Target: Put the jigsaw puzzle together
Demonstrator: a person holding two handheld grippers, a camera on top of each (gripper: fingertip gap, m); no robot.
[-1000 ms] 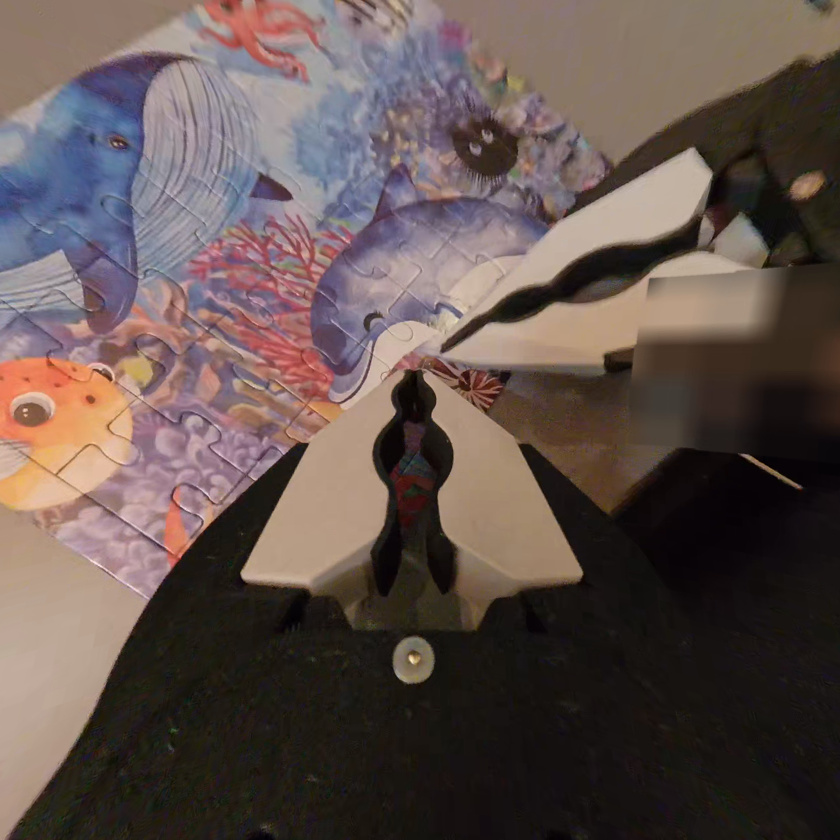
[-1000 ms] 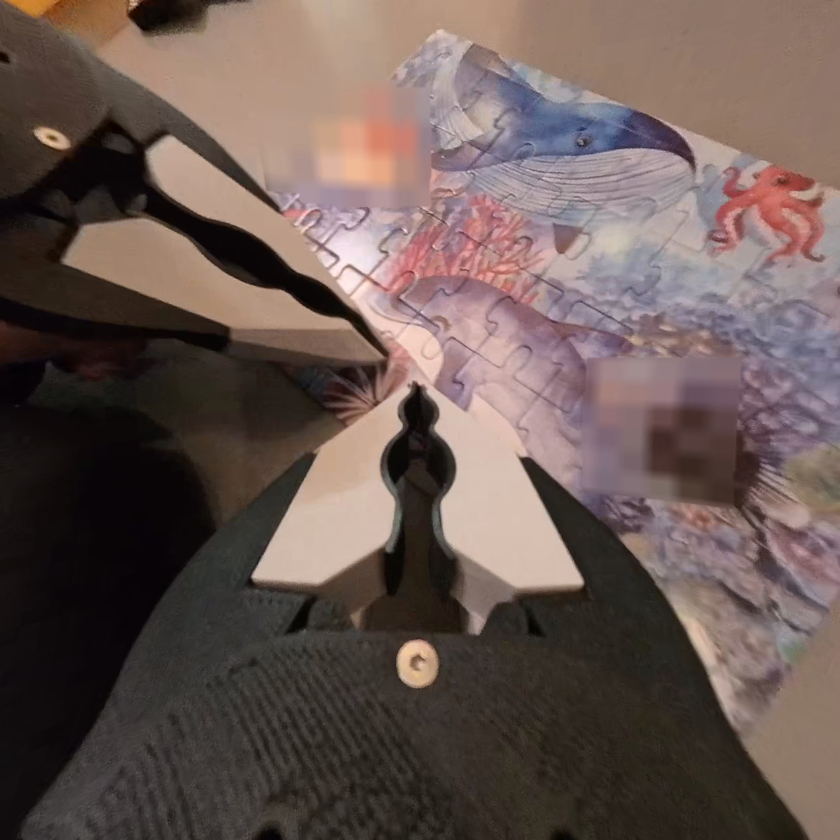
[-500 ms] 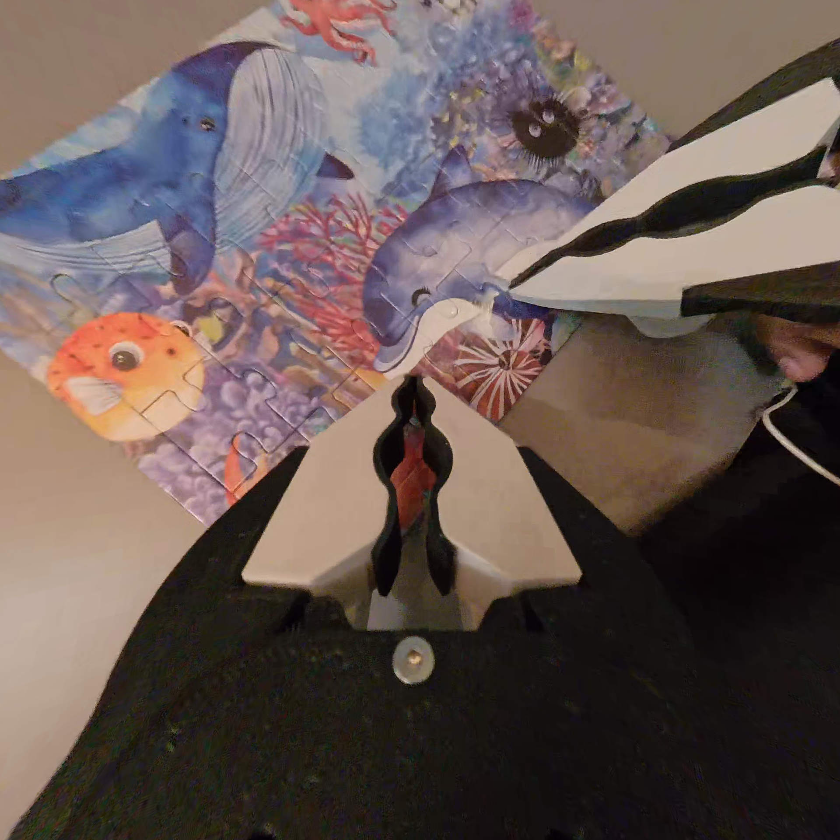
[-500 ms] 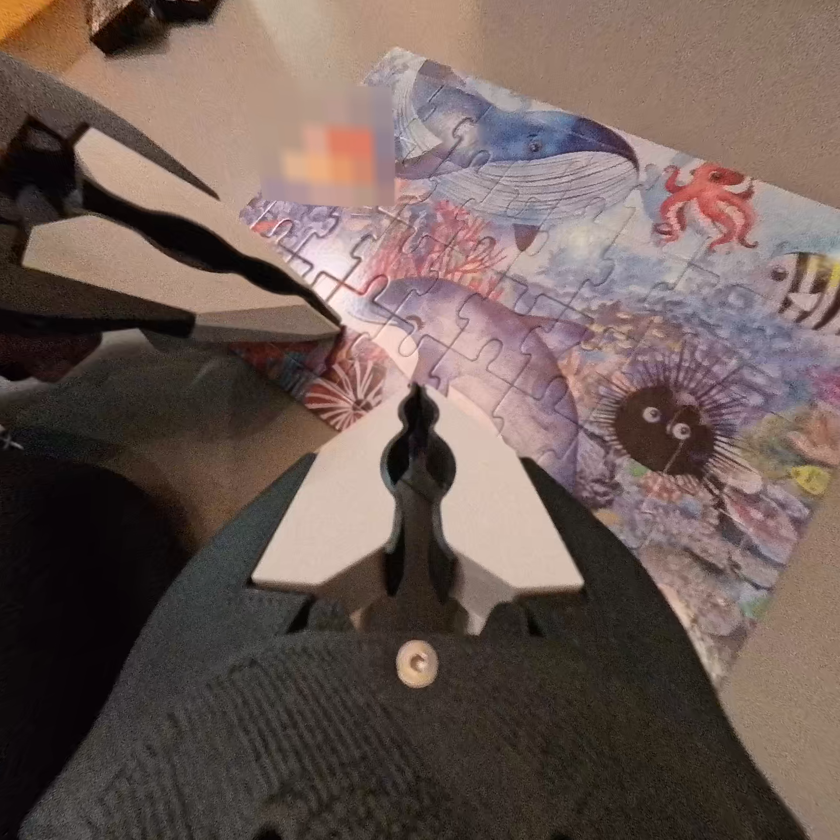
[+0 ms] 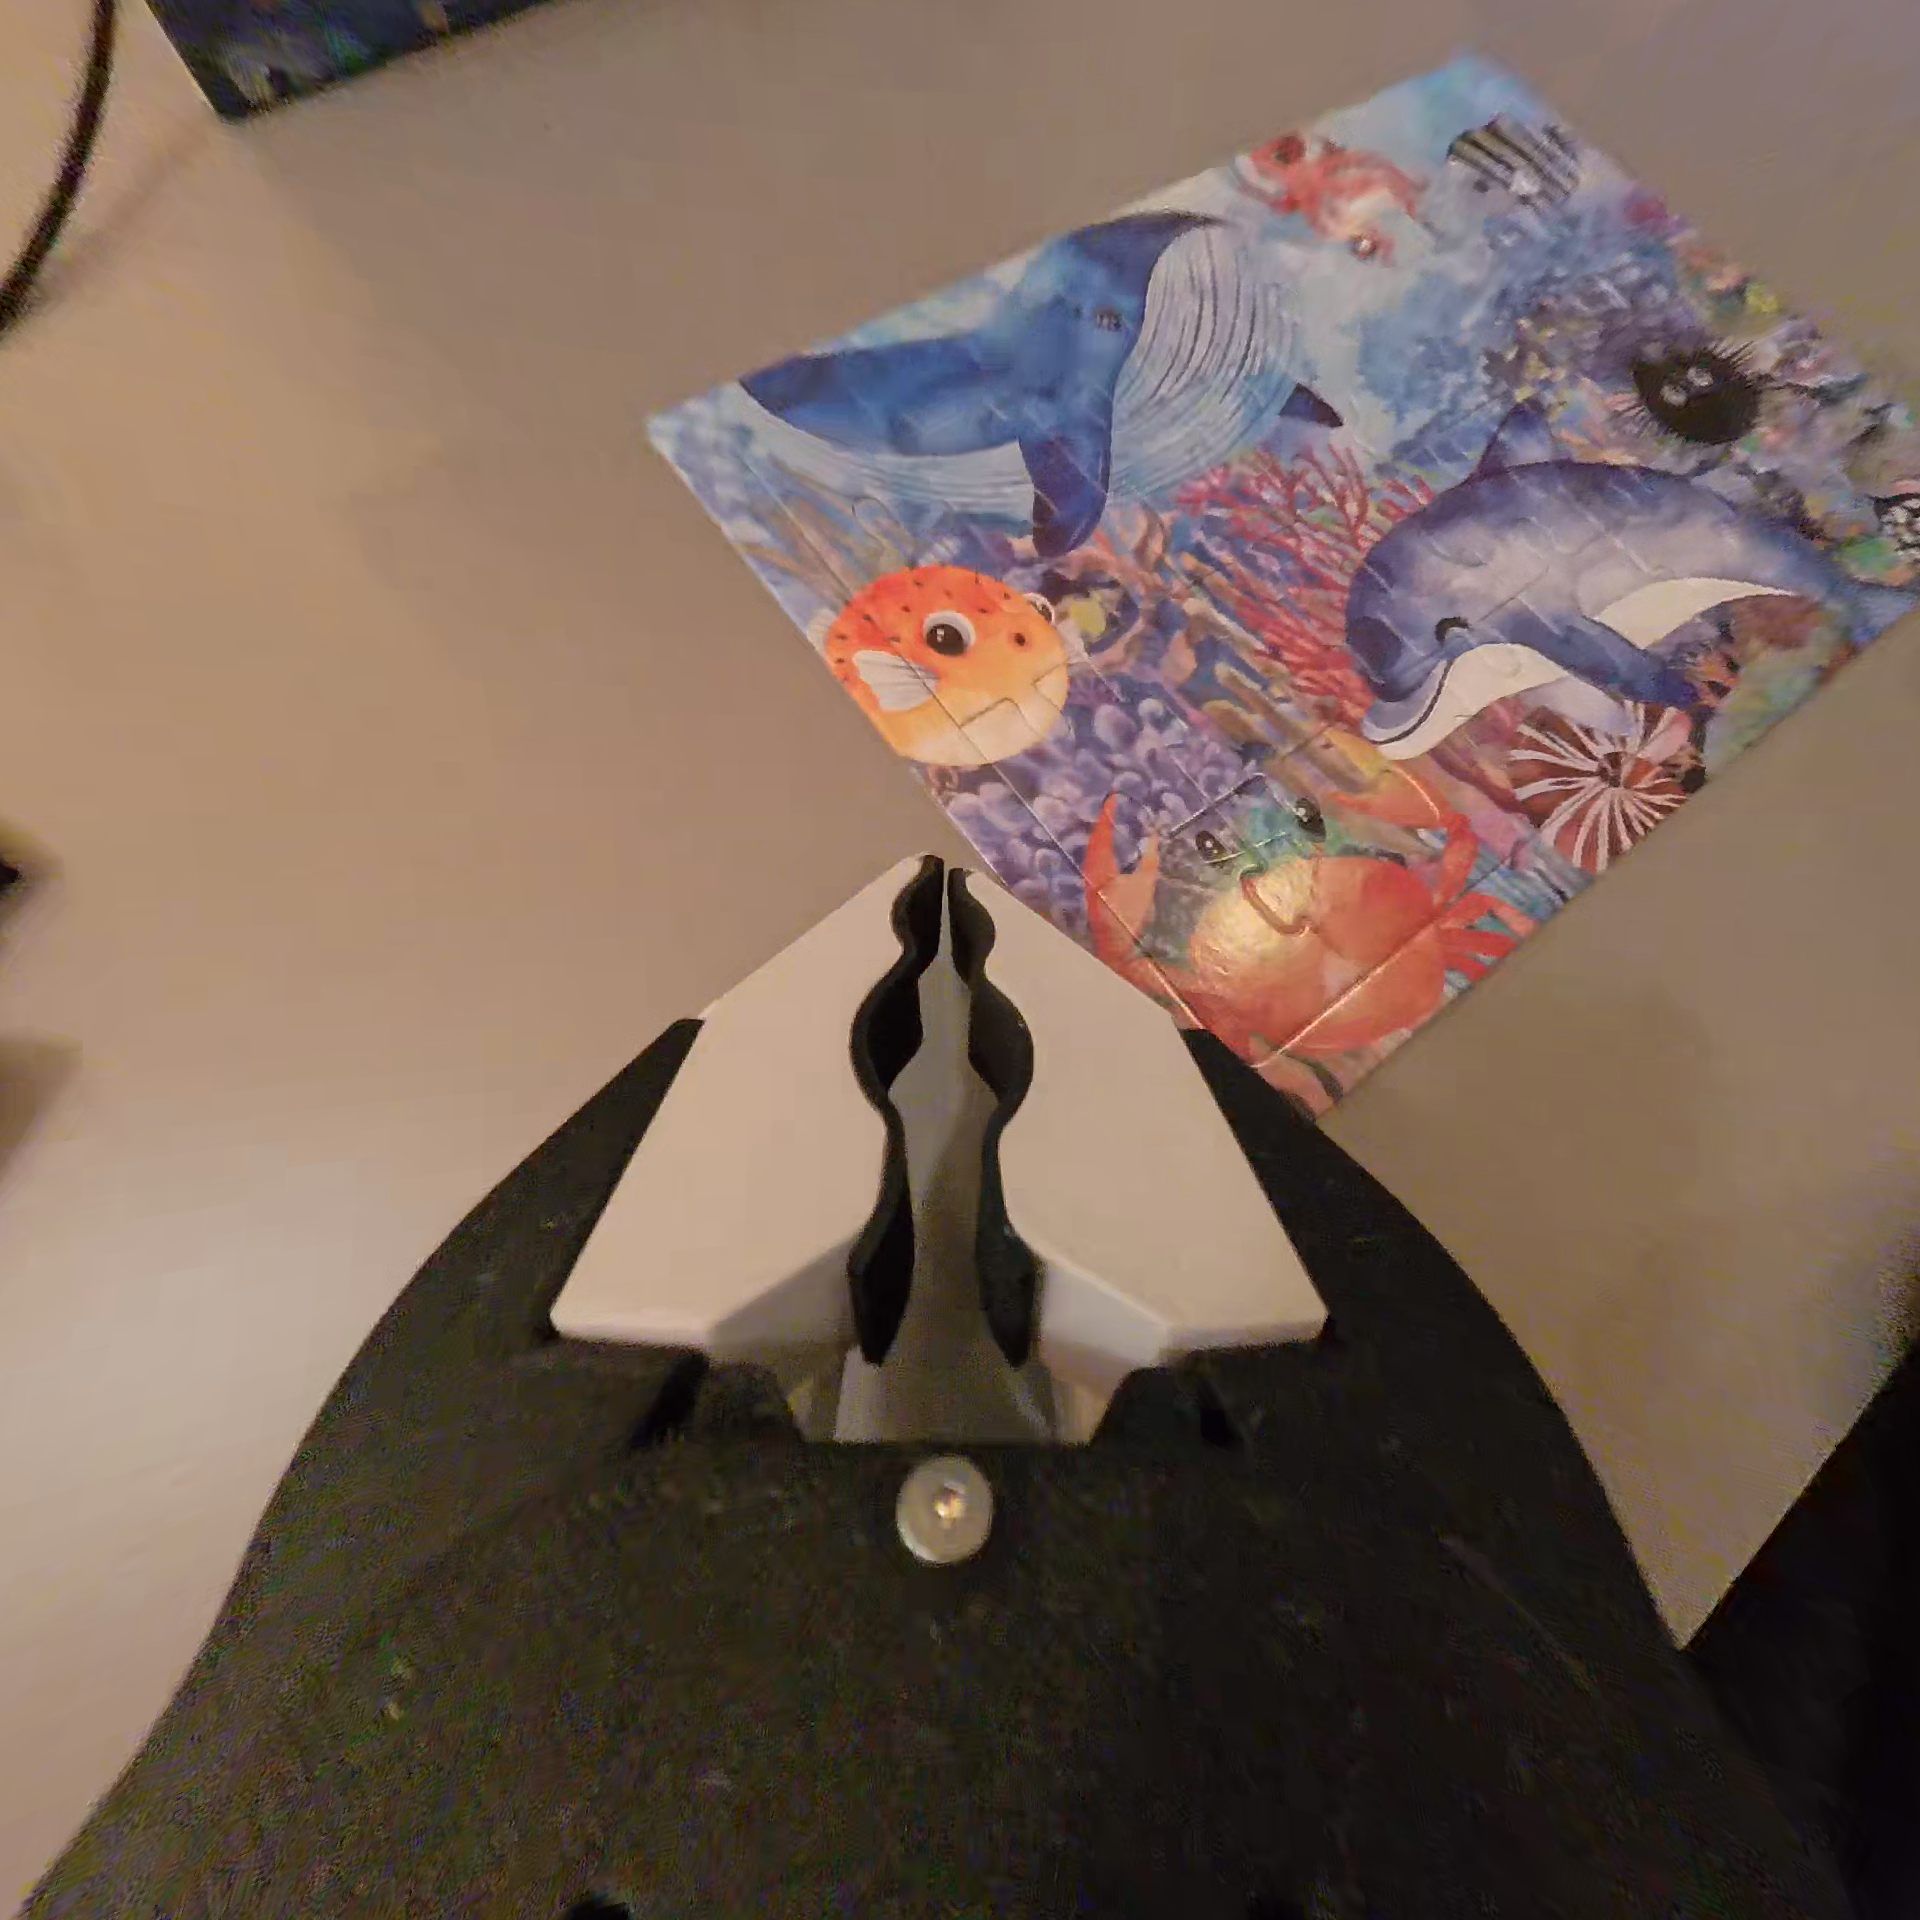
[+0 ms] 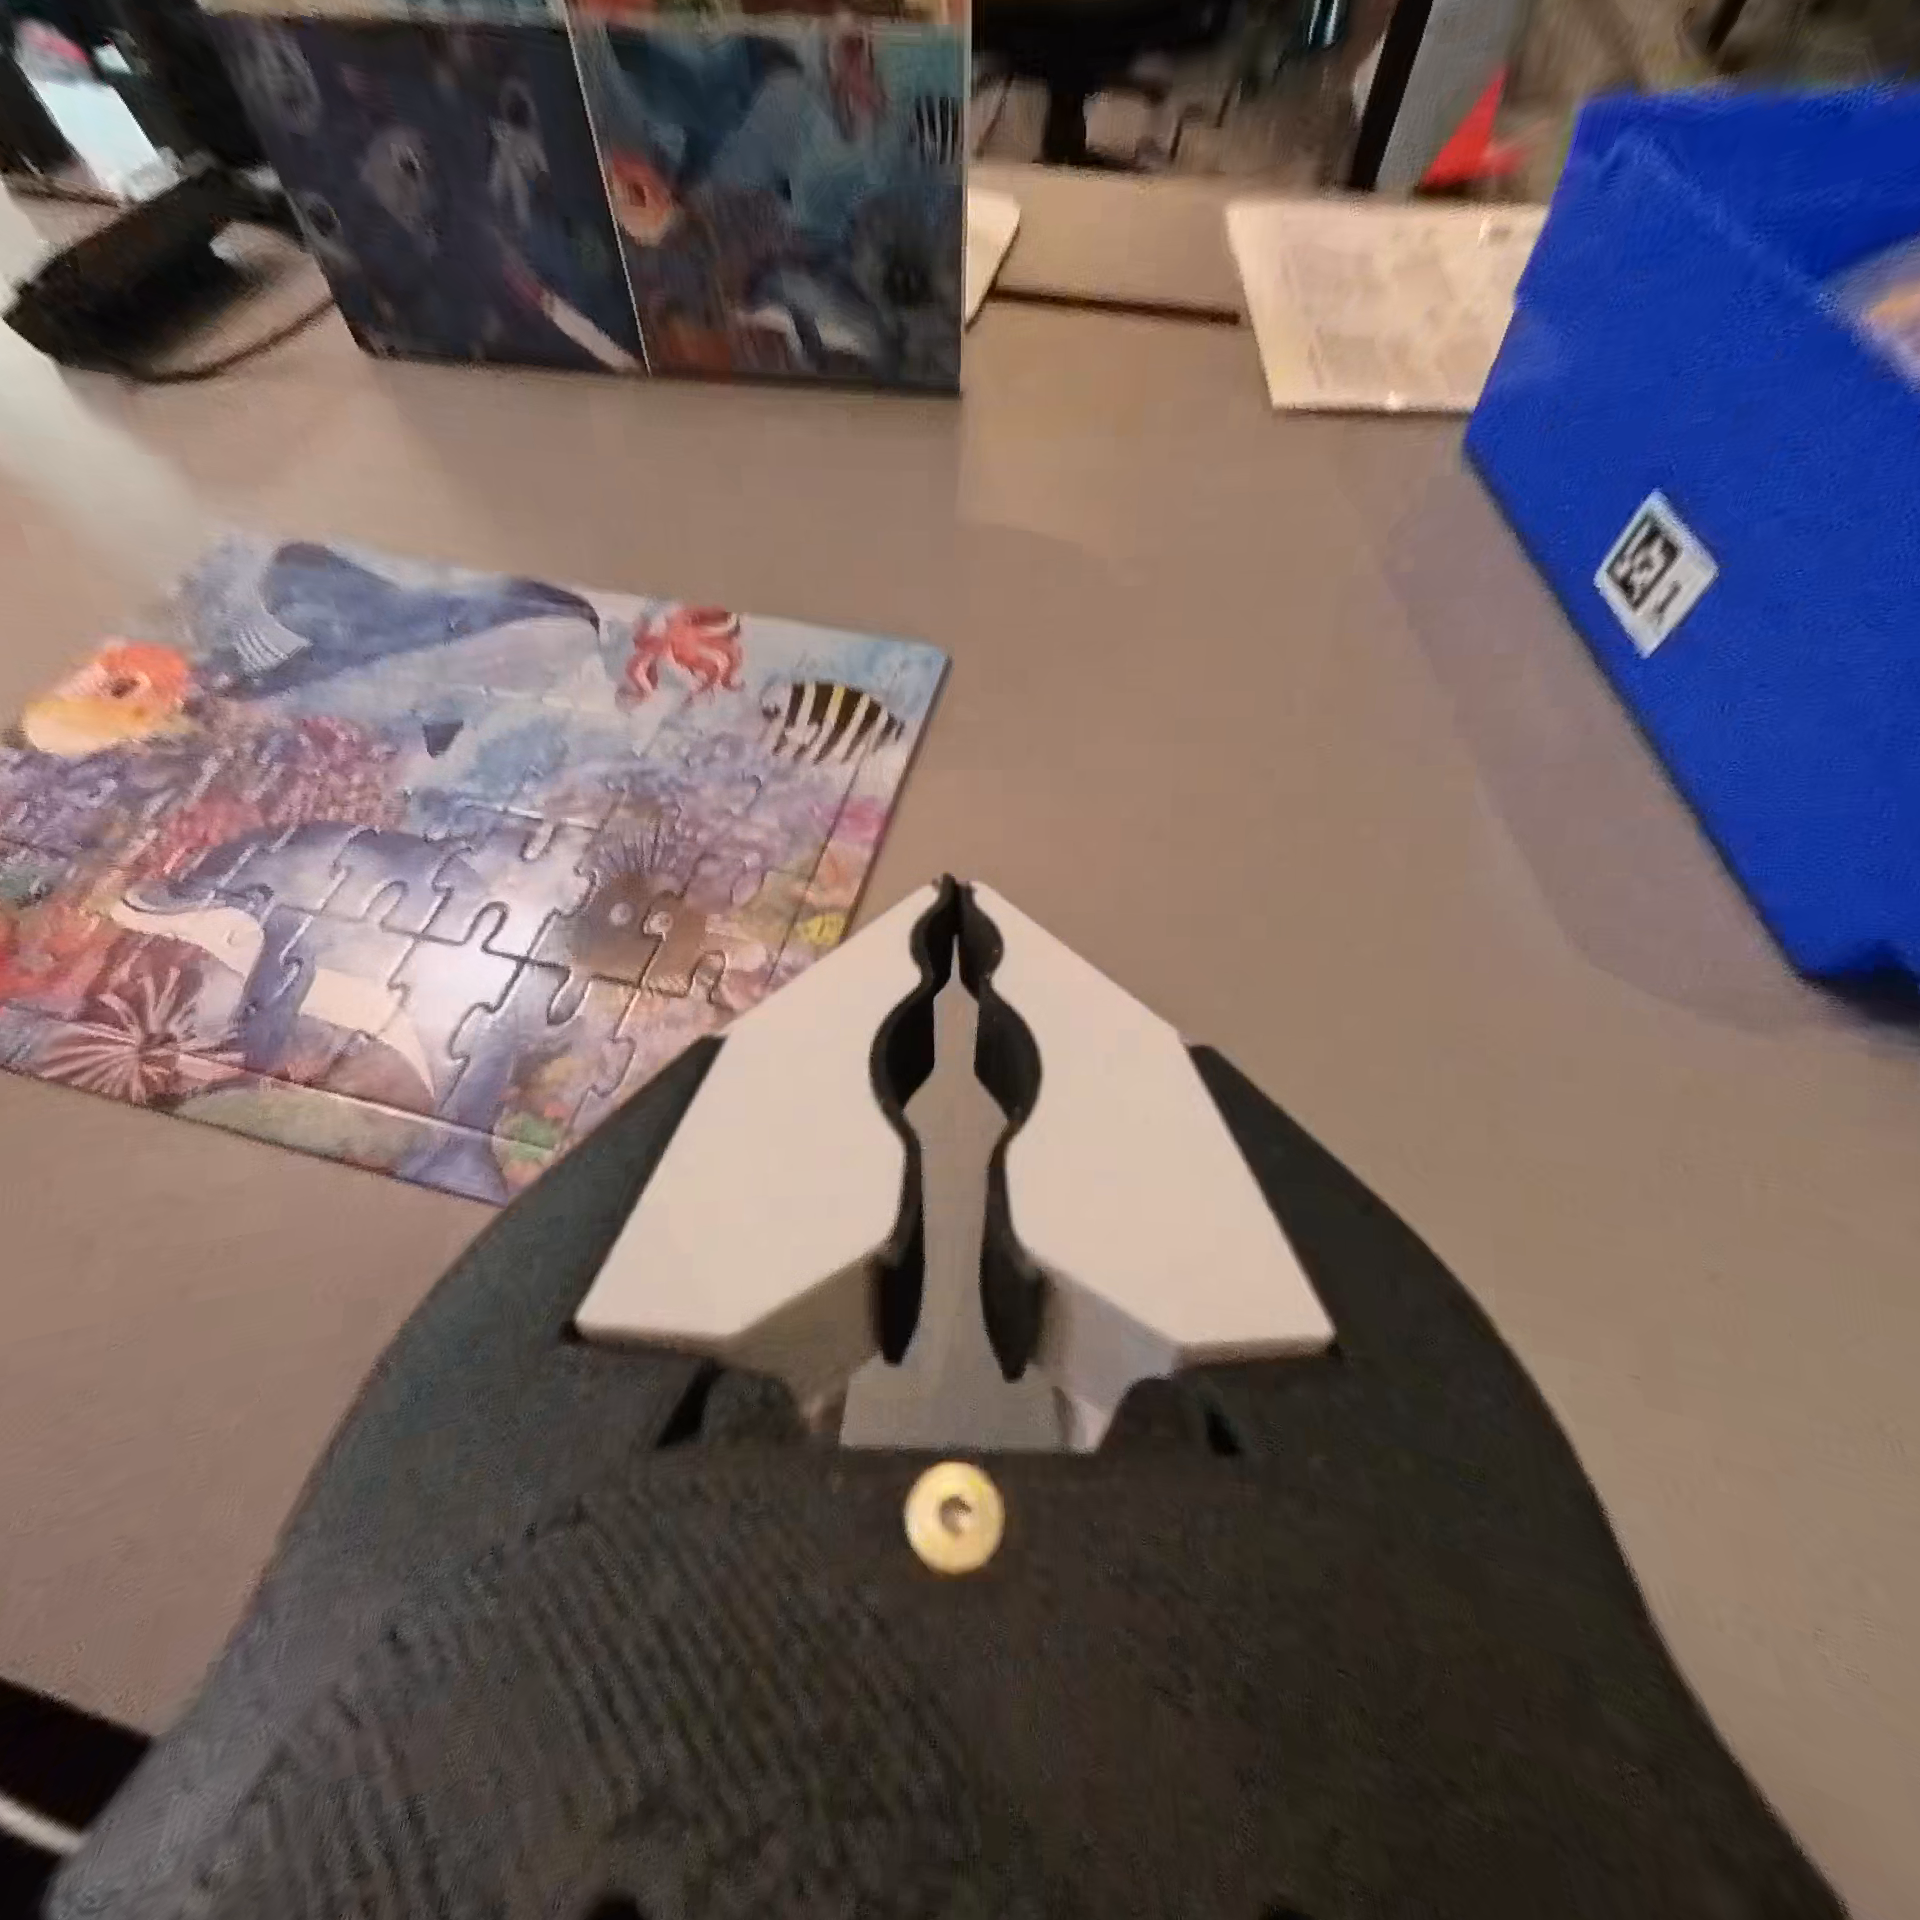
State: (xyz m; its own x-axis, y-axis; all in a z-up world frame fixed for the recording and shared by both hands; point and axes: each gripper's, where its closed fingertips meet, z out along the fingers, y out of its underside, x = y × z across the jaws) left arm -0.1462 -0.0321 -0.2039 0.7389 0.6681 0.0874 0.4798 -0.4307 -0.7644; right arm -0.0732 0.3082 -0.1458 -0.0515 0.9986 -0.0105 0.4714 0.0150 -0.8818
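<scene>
The jigsaw puzzle (image 5: 1278,540), a sea scene with a whale, a dolphin, an orange pufferfish and a red crab, lies flat on the grey table with its pieces joined. My left gripper (image 5: 943,865) is shut and empty, raised above the table just off the puzzle's near-left edge. In the right wrist view the puzzle (image 6: 436,831) lies to the left. My right gripper (image 6: 958,889) is shut and empty, raised off the puzzle's right corner. Neither gripper touches the puzzle.
A blue bin (image 6: 1704,499) with a small square tag stands at the right. The puzzle's picture box (image 6: 655,197) stands at the back, and its corner shows in the left wrist view (image 5: 343,42). A white sheet (image 6: 1371,301) and a dark device with a cable (image 6: 135,281) lie at the back. The gap from one gripper's tips to the other's is roughly 35 cm.
Both grippers have pulled back and up from the puzzle's near edge and moved apart. The left gripper, which had a piece showing between its fingers, is now empty.
</scene>
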